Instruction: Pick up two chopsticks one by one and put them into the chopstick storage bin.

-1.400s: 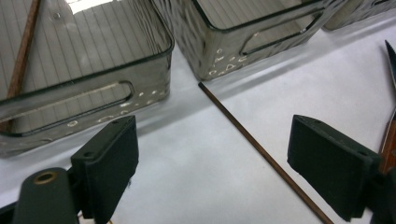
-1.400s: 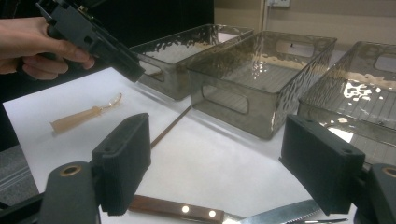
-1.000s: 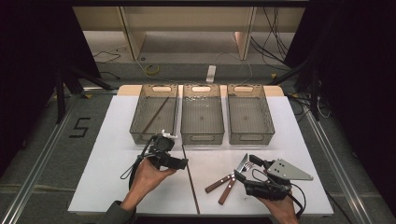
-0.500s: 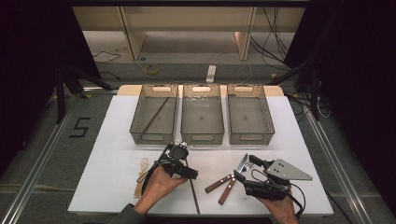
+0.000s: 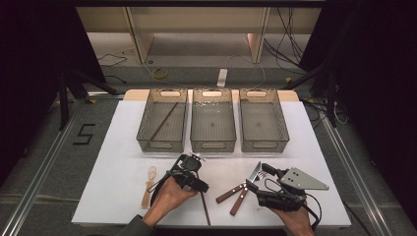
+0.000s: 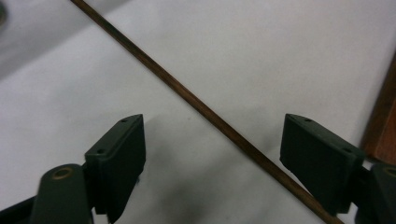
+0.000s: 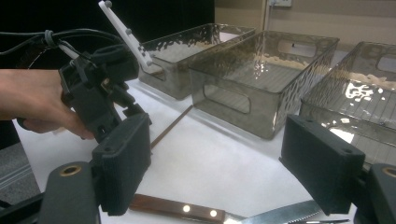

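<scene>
The chopstick (image 6: pixel 210 116) lies flat on the counter (image 5: pixel 123 147), near side, between your left hand-held gripper's (image 5: pixel 193 178) open jaws. You seem about to grasp: lower and close. Your right hand-held gripper (image 5: pixel 263 189) rests open by the knife (image 7: pixel 182 210).

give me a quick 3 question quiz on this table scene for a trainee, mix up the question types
1. True or false: the left hand-held gripper has already shut on the chopstick lying on the table.
2. Which of the three bins holds a chopstick? A) left bin B) middle bin C) right bin
3. Fill in: the wooden-handled knife lies below the open jaws of the ____ hand-held gripper.

Key
1. False: its jaws stand open on either side of it.
2. A
3. right
</scene>
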Demonstrator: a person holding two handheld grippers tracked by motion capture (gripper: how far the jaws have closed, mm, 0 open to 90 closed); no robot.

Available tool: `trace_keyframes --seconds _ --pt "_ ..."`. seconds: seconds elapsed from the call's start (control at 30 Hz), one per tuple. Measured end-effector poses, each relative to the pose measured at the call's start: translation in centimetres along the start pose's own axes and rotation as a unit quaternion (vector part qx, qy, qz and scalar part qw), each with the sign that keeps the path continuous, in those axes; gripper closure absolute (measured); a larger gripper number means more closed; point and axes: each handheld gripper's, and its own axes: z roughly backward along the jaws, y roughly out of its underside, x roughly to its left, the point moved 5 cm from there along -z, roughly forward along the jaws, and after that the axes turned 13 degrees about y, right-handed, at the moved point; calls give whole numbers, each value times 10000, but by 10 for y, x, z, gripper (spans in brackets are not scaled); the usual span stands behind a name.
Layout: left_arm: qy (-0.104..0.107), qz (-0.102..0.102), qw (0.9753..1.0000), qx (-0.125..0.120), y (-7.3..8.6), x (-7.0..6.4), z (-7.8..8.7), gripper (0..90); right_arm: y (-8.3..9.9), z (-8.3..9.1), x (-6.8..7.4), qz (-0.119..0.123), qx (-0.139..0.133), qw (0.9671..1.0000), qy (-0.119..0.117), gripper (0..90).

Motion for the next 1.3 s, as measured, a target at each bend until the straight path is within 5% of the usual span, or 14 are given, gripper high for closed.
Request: trace_keyframes --seconds 0.43,0.9,1.13,1.3 --pt "-109 -218 9994 232 2 0 0 336 0 0 0 7 -5 10000 5 246" --pt "-4 -425 9976 546 4 9 8 556 0 0 0 6 -2 10000 9 246" --pt "231 -291 9970 681 6 15 13 605 0 1 0 21 1 10000 17 247" --pt "206 -327 9956 849 9 19 16 634 0 1 0 20 -4 10000 19 247"
